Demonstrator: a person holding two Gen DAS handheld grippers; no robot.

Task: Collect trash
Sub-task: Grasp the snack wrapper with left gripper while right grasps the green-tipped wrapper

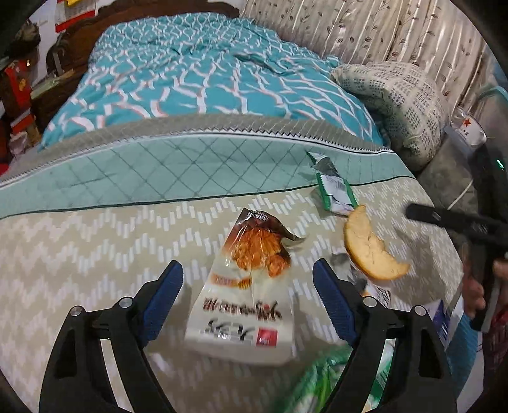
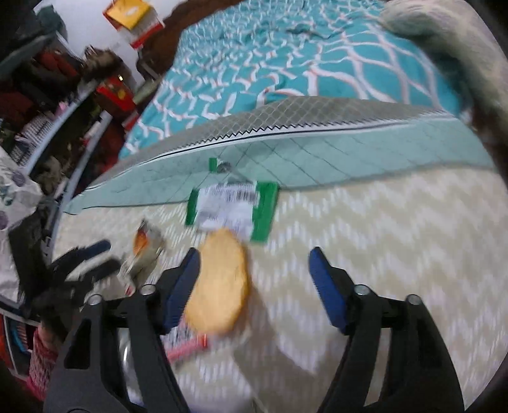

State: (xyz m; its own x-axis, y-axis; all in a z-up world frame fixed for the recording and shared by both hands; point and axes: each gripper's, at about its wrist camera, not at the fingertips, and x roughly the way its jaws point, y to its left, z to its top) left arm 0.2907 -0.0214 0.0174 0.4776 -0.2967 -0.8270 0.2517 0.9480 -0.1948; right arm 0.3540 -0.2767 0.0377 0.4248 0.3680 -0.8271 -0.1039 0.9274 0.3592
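Observation:
A white pastry bag (image 1: pixel 244 295) printed with a croissant lies on the beige zigzag sheet (image 1: pixel 95 247). My left gripper (image 1: pixel 247 265) hangs open over it, one blue finger on each side, neither touching. To its right lie a bitten piece of bread (image 1: pixel 368 247) and a green-and-white wrapper (image 1: pixel 336 193). A blurred green bag (image 1: pixel 320 375) shows at the bottom edge. My right gripper (image 2: pixel 254 254) is open above the sheet; the bread (image 2: pixel 219 286) lies by its left finger, and the green-and-white wrapper (image 2: pixel 231 209) is just beyond. The other gripper (image 2: pixel 95 257) shows at the left.
A teal patterned quilt (image 1: pixel 197 73) covers the far part of the bed, past a quilted teal band (image 1: pixel 158 168). A printed pillow (image 1: pixel 403 104) and a curtain (image 1: pixel 349 25) stand at the right. A red-star bottle (image 1: pixel 466 127) and cluttered shelves (image 2: pixel 47 95) flank the bed.

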